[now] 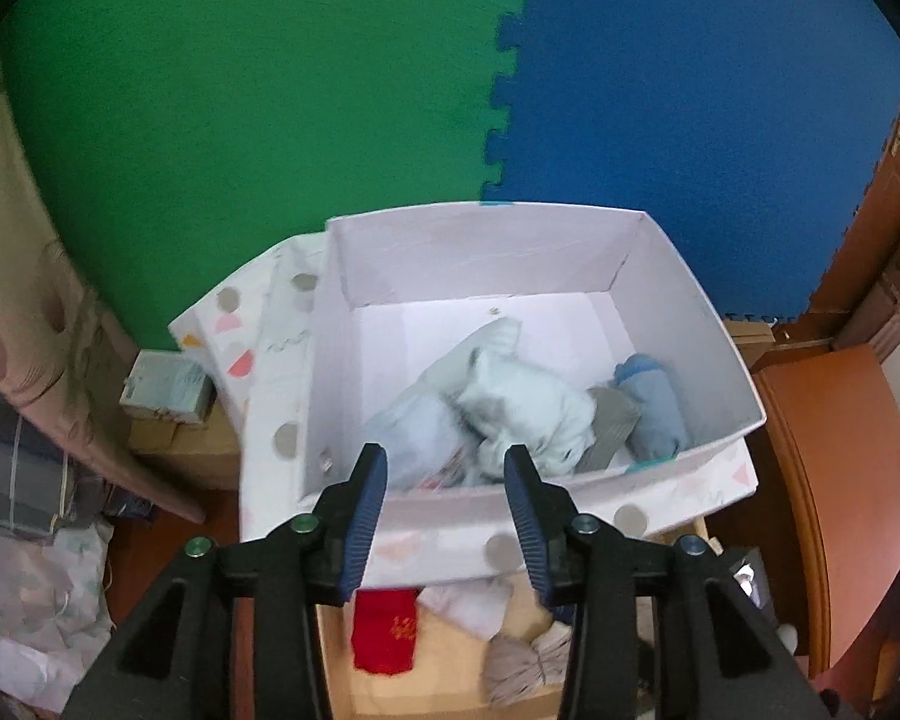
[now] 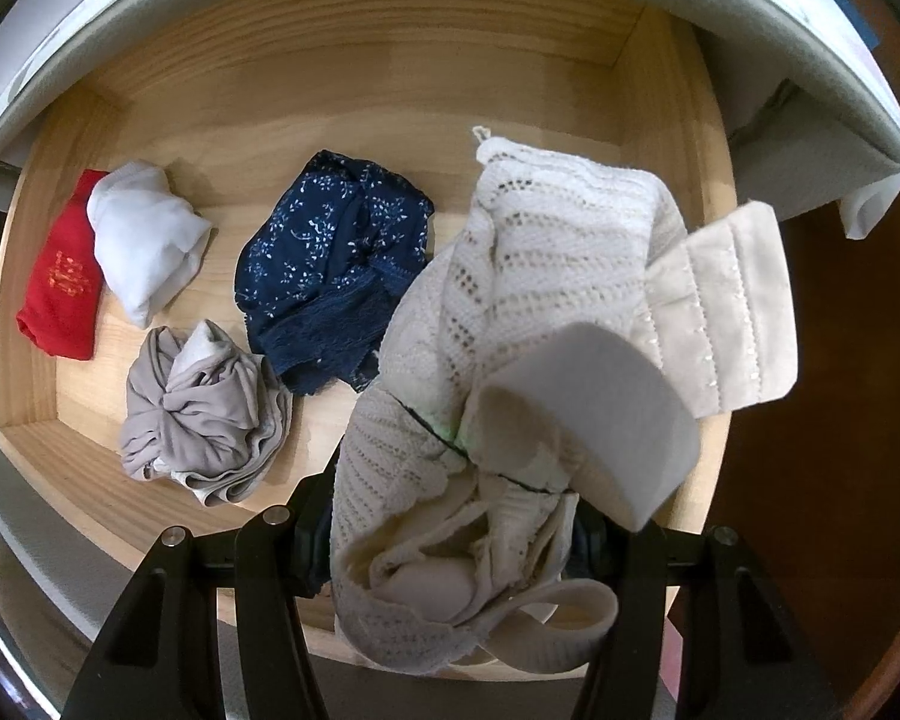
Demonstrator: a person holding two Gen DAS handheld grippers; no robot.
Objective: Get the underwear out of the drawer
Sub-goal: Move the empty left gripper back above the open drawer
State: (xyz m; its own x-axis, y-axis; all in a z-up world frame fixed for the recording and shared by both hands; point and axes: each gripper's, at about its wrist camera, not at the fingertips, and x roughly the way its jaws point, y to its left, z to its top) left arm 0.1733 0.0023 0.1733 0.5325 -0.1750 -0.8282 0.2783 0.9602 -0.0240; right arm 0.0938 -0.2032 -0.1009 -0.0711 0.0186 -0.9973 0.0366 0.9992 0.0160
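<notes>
In the right wrist view my right gripper (image 2: pixel 462 468) is shut on a cream lace bra (image 2: pixel 546 276) and holds it over the open wooden drawer (image 2: pixel 354 78); the fabric hides the fingers. In the drawer lie navy floral underwear (image 2: pixel 336 258), a grey bundle (image 2: pixel 204 414), a white piece (image 2: pixel 144 234) and a red piece (image 2: pixel 60 276). In the left wrist view my left gripper (image 1: pixel 447 480) is open and empty above the near wall of a white box (image 1: pixel 486 258) that holds pale blue and white garments (image 1: pixel 510 414). The drawer (image 1: pixel 450 660) shows below.
Green (image 1: pixel 240 90) and blue (image 1: pixel 690 72) foam floor mats lie beyond the box. A patterned lid (image 1: pixel 258 330) sits under the box's left side. Brown wooden furniture (image 1: pixel 840 480) stands at the right; cloth and a small carton (image 1: pixel 165 390) at the left.
</notes>
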